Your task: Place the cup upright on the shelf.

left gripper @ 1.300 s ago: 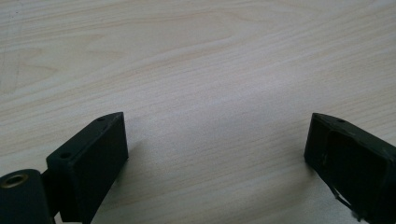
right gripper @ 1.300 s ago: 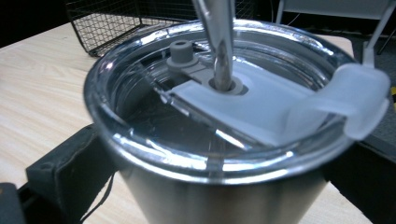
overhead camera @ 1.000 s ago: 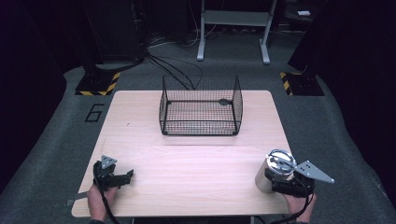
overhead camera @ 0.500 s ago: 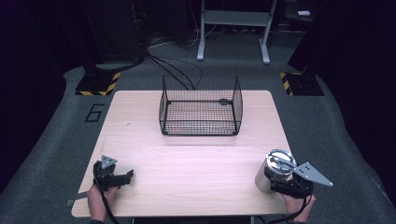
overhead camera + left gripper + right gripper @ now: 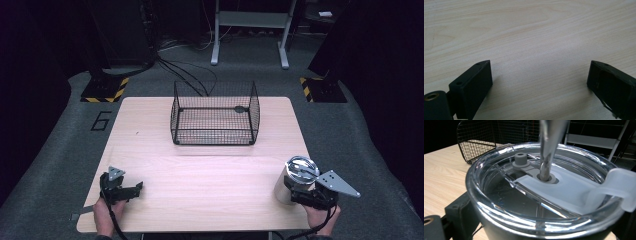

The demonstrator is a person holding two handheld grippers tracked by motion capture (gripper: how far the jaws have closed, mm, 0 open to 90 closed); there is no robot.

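On the pale wooden table (image 5: 210, 170) our right gripper (image 5: 305, 192), clamping the steel tumbler (image 5: 295, 177), has crept nearer us, far from the wire basket (image 5: 215, 115), our left gripper (image 5: 122, 190) gaping empty.

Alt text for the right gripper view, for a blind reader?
A steel tumbler with a clear lid and metal straw sits close between the right gripper's black jaws. A wire basket stands behind on the wooden table.
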